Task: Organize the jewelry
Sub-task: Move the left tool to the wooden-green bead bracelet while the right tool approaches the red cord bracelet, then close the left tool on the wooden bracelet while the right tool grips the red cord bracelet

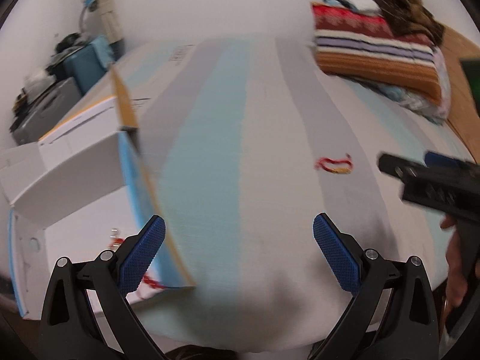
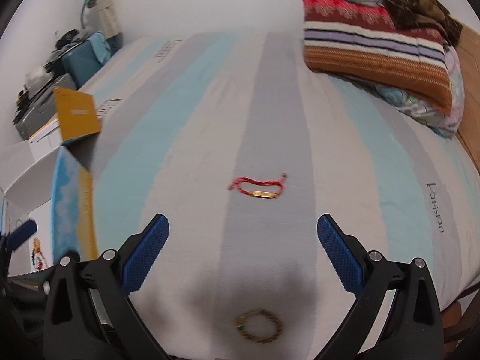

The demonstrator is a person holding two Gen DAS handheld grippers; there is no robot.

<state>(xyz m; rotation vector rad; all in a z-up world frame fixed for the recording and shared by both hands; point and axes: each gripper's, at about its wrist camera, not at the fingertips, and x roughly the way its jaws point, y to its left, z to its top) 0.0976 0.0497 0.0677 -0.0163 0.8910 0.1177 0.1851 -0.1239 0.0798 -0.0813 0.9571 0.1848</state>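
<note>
A red cord bracelet with a gold bar (image 2: 258,188) lies on the striped bed sheet, ahead of my open, empty right gripper (image 2: 243,250); it also shows in the left wrist view (image 1: 334,164). A brown beaded bracelet (image 2: 259,326) lies on the sheet just below the right gripper. My left gripper (image 1: 239,253) is open and empty, its left finger over the open white box (image 1: 72,243), which holds a red cord piece (image 1: 150,280) and a colourful beaded piece (image 2: 38,256). The right gripper appears at the right edge of the left wrist view (image 1: 432,177).
The box's flaps (image 2: 76,115) stand up at the bed's left edge. Folded striped blankets and a brown fur piece (image 2: 378,45) are stacked at the far right. A cluttered stand with a blue case (image 2: 81,57) is beyond the bed on the left.
</note>
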